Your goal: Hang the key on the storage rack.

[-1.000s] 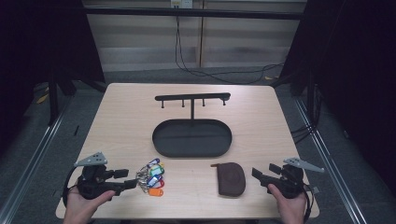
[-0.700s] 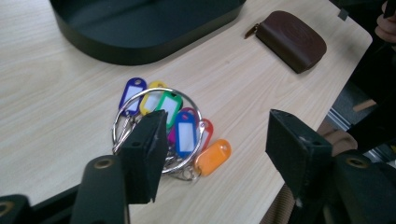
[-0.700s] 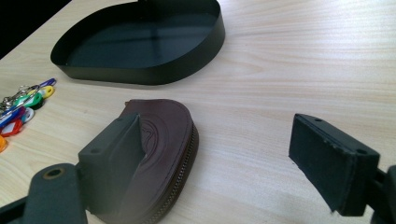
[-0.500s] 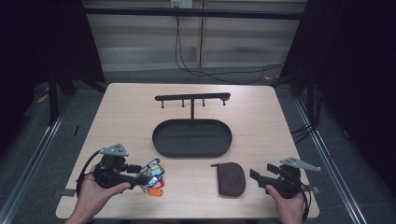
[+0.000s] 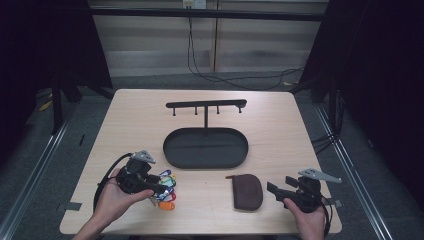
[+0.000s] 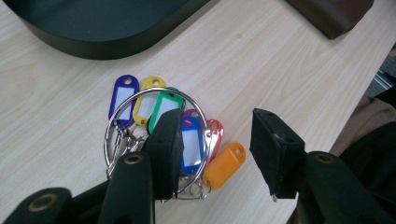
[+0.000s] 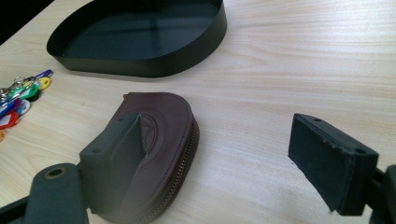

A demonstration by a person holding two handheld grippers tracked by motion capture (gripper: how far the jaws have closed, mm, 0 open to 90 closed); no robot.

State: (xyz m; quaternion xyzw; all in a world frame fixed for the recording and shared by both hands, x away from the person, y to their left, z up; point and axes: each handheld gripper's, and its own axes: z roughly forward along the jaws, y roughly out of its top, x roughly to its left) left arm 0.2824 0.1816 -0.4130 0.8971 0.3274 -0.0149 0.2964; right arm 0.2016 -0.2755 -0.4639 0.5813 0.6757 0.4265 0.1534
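**Left gripper over the key tags, right gripper beside the pouch**

While the left gripper (image 5: 161, 186) hangs above the bunch of key tags (image 5: 165, 189) near the near-left part of the table (image 5: 280, 120), its jaws have just been closing, yet they stand apart with nothing pinched. In the left gripper view one black jaw lies over the metal ring (image 6: 156, 140) and the green and blue tags, and the other jaw is out past the orange tag (image 6: 224, 164), above bare wood; whether the first jaw touches the ring cannot be told. The tags lie flat on the table, fanned out from the ring, just on the near side of the black oval tray (image 5: 205, 148), close to it but apart.

To the right, the right gripper (image 5: 276, 190) rests low by the near edge with its jaws released and wide. The brown zipped pouch (image 5: 248, 191) lies flat just left of it; in the right gripper view one jaw stands in front of the pouch and the other over bare table.
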